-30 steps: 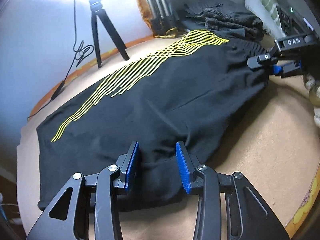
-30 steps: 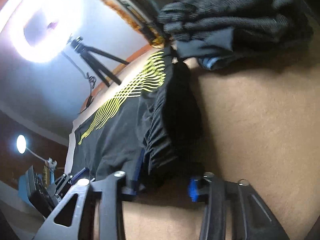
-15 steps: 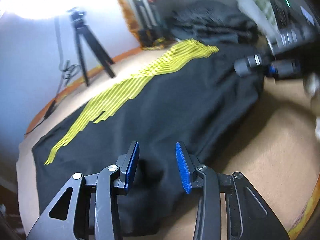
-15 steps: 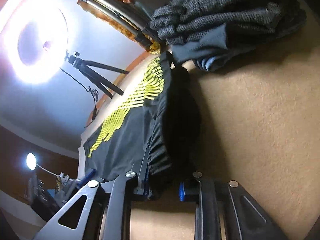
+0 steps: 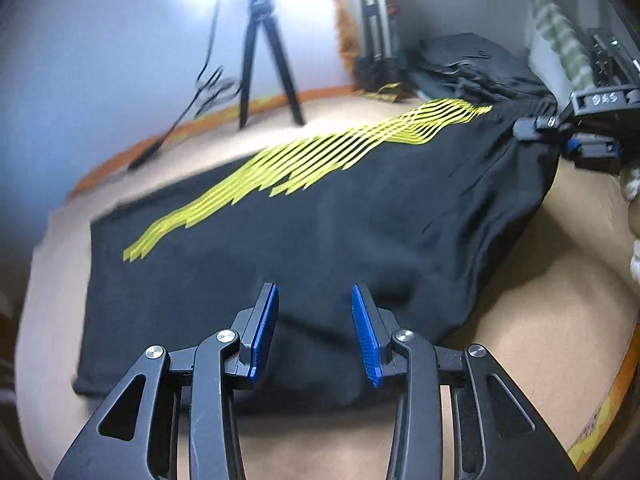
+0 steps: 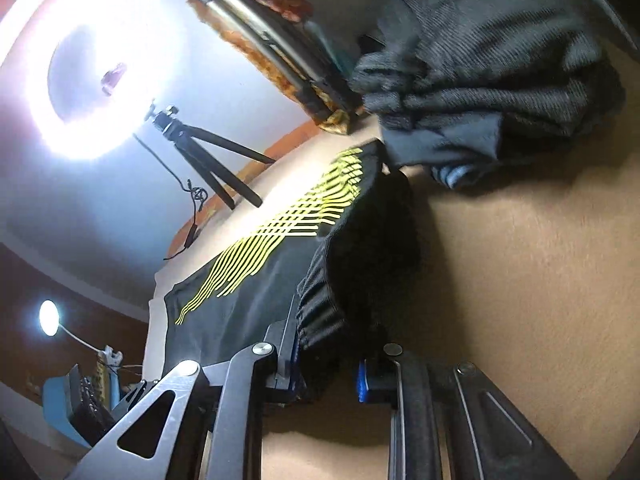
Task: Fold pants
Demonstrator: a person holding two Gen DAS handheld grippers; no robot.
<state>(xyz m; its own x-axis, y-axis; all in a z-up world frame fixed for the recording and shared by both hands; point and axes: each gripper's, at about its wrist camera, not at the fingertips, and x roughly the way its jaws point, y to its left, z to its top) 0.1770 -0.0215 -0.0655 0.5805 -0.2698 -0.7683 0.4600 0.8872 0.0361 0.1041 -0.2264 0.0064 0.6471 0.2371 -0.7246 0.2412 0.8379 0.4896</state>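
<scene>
1. We see black pants [image 5: 320, 216] with yellow wavy stripes [image 5: 304, 160] spread flat across a tan surface [image 5: 540, 312], waistband end toward the right of the left wrist view, leg end toward the left.
2. Our left gripper [image 5: 314, 328] hangs over the near edge of the pants, its blue pads partly apart. Cloth shows in the gap, but the pads do not pinch it; the fabric lies flat beneath them.
3. Our right gripper [image 6: 328, 364] is at the gathered elastic waistband [image 6: 320, 304]. Its jaws are drawn in close, and the bunched black waistband sits between the blue pads, gripped.
4. In the left wrist view the right gripper [image 5: 560, 136] shows at the far right edge, at the waistband corner, which is raised off the surface there.
5. Beyond the pants lies a pile of dark folded clothes [image 6: 500, 72], just past the waistband end.
6. A small black tripod [image 5: 264, 60] stands on the surface behind the pants, with a cable trailing beside it, under a bright ring light [image 6: 104, 68].
</scene>
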